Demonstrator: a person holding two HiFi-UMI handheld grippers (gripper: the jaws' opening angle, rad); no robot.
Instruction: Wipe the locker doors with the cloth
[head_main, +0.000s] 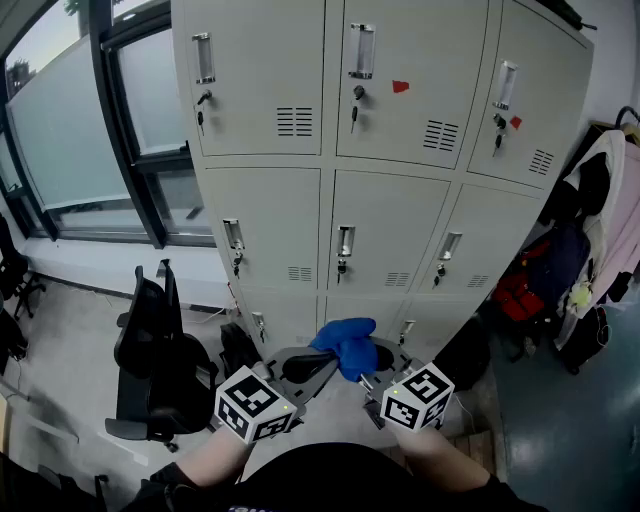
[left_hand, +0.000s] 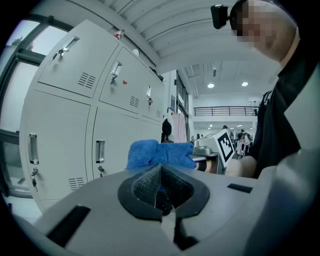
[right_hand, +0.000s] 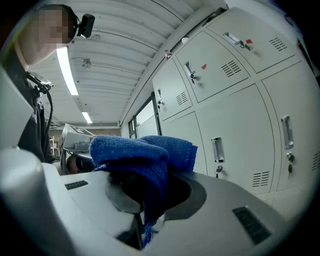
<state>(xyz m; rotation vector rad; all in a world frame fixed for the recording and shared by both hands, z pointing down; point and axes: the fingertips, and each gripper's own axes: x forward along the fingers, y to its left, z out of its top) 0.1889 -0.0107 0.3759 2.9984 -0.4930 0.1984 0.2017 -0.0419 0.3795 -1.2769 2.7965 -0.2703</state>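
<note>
A grey bank of lockers (head_main: 385, 230) stands right in front of me, its doors closed, with handles and keys. A blue cloth (head_main: 345, 342) is bunched low in the head view, between the two grippers. My right gripper (head_main: 368, 372) is shut on it; in the right gripper view the cloth (right_hand: 145, 155) bulges over the right gripper (right_hand: 142, 200) and hangs down between the jaws. My left gripper (head_main: 318, 364) points at the cloth from the left. In the left gripper view the left gripper (left_hand: 162, 192) has its pads together, with the cloth (left_hand: 160, 153) just beyond the tips.
A black office chair (head_main: 150, 350) stands on the floor at lower left, below a large window (head_main: 70, 130). Coats and bags (head_main: 590, 240) hang at the right of the lockers. A red sticker (head_main: 400, 86) marks the upper middle door.
</note>
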